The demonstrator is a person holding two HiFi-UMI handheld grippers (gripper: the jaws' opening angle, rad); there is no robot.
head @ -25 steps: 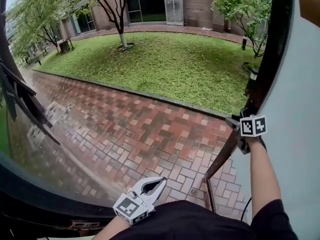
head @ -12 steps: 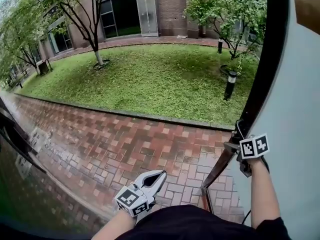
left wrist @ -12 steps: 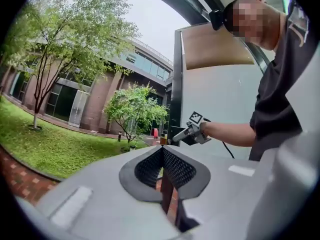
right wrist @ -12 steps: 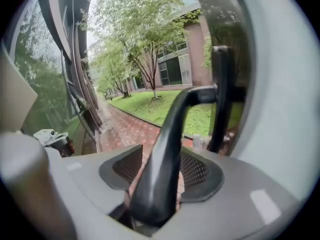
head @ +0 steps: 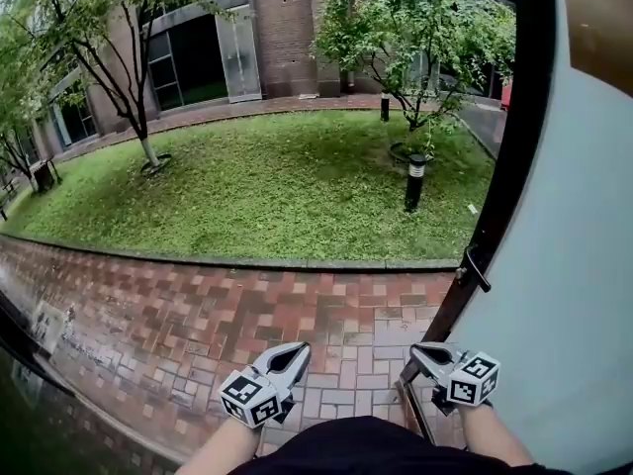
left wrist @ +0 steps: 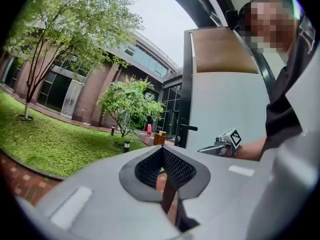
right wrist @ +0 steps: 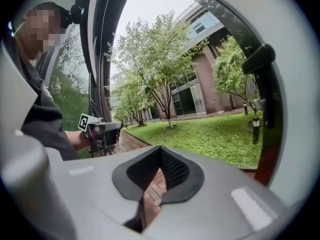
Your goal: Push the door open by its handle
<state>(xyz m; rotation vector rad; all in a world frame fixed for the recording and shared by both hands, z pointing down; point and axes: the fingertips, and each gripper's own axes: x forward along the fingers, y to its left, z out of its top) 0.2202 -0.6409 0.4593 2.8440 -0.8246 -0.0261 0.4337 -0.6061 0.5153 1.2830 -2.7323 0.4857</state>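
The pale grey door (head: 564,265) with its dark edge frame stands swung open on the right. Its short black handle (head: 473,268) sticks out from that edge, also visible in the left gripper view (left wrist: 188,128) and the right gripper view (right wrist: 259,59). My right gripper (head: 416,350) hangs low by the door's bottom corner, well below the handle, shut with nothing in it (right wrist: 161,152). My left gripper (head: 296,350) is level with it over the brick paving, also shut and holding nothing (left wrist: 162,151).
Wet red brick paving (head: 247,315) lies below, with a lawn (head: 267,186), trees, a short lamp post (head: 414,181) and a brick building beyond. A dark glass panel (head: 20,404) borders the lower left. The person's dark shirt (head: 366,448) fills the bottom middle.
The right gripper has come off the door handle, dropped low beside the left one and shut. The view has turned right, and the dark glass at left has slid out of frame.
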